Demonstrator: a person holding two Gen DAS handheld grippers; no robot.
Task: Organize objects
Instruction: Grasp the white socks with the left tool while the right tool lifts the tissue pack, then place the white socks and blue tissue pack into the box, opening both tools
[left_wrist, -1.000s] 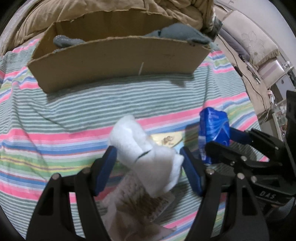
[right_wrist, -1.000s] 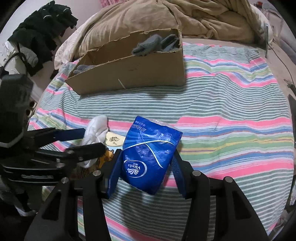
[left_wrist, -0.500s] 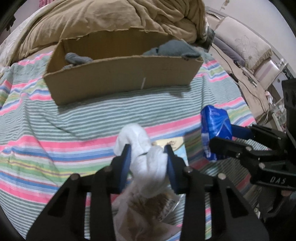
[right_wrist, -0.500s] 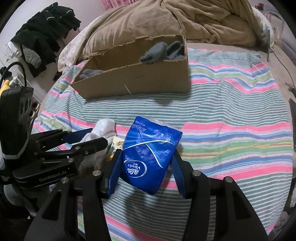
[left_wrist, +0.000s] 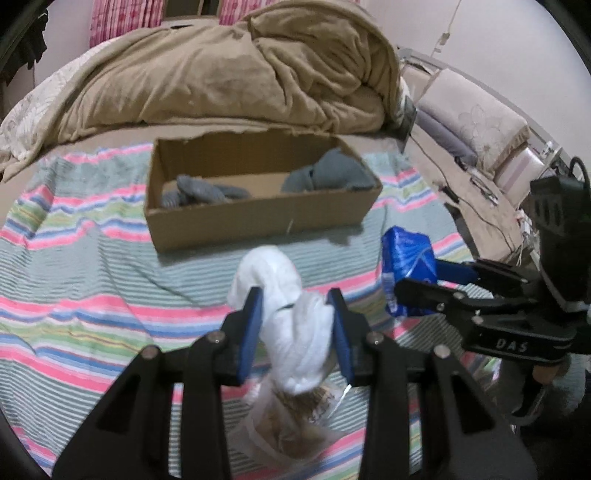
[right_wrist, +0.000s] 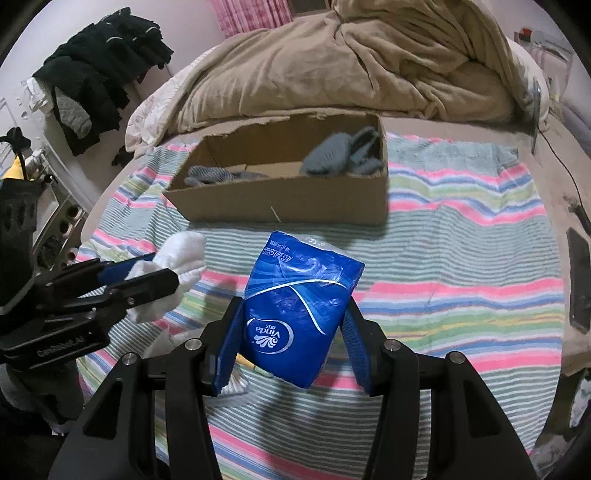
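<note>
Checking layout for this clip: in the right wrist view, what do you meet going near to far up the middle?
Right tongs gripping the blue tissue pack → striped bedsheet → cardboard box holding grey socks → tan duvet.

Lighting: dim, even indoor light from overhead; colours muted, faint grain. Shadows: soft dark band at six o'clock of the open brown cardboard box (left_wrist: 258, 218) on the pastel striped bedsheet (right_wrist: 461, 266). Glare: small highlights on the crinkled blue plastic tissue pack (right_wrist: 299, 310). Distortion: strong fisheye bowing, black vignette at corners. Blur: slight softness toward rims; white bunched cloth (left_wrist: 291, 321) mildly overexposed.
</note>
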